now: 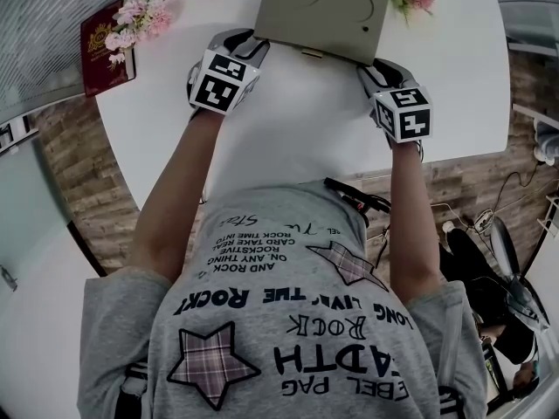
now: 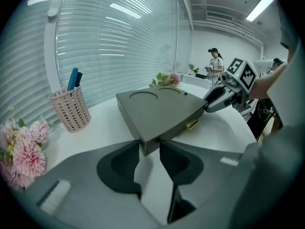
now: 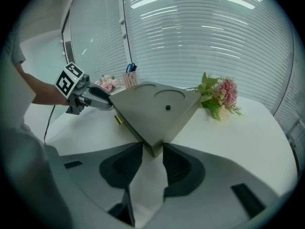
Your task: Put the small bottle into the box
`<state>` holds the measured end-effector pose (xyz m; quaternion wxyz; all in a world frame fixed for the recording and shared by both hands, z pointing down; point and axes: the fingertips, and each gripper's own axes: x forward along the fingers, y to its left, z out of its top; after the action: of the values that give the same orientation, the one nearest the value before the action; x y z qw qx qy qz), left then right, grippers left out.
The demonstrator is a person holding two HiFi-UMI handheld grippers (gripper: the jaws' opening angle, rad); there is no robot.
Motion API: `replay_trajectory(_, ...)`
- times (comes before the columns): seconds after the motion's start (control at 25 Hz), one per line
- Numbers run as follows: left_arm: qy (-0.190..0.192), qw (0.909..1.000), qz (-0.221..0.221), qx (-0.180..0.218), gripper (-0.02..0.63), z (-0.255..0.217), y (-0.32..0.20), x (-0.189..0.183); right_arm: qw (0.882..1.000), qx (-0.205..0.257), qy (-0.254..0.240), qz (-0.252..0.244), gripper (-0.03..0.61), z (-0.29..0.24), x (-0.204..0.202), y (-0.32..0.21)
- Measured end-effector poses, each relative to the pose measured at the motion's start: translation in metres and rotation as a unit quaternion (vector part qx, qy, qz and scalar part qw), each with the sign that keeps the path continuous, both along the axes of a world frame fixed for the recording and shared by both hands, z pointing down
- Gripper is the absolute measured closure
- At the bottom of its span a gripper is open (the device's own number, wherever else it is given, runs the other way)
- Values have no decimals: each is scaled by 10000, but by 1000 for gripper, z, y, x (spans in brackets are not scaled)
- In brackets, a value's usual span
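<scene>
Grip is on the closed box (image 1: 323,7): the left hand-held gripper (image 2: 149,149) and the right hand-held gripper (image 3: 152,151) each pinch one near corner of it on the white surface (image 1: 306,138). No view shows the small bottle, so I cannot say where it is. I think the lid must open first. Free the latch (image 2: 192,124), lift slowly and evenly, and keep the base from sliding.

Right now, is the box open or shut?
Shut. The lid lies flat on the box, and no opening shows along its sides.
</scene>
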<state>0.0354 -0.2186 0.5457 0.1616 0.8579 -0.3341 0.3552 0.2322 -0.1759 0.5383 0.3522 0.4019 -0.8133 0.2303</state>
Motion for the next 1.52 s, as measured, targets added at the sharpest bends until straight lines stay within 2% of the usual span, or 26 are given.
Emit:
replay_trajectory(0.36, 13, 9999, -114, -24, 483, 0, 0, 1, 9997, -89, -161, 158, 459, 0, 3, 0)
replay_trajectory(0.84, -37, 9998, -183, -12, 483, 1, -2, -2, 9997, -61, -78, 235, 457, 1, 1, -1)
replay_trajectory(1.12, 24, 9997, -230, 79, 488, -7, -1, -4, 9997, 93, -4, 236, 486, -12, 5, 4)
replay_trajectory(1.52, 332, 9982, -404, 300, 561, -35, 1, -16, 9993, 266, -83, 235, 512, -33, 2, 18)
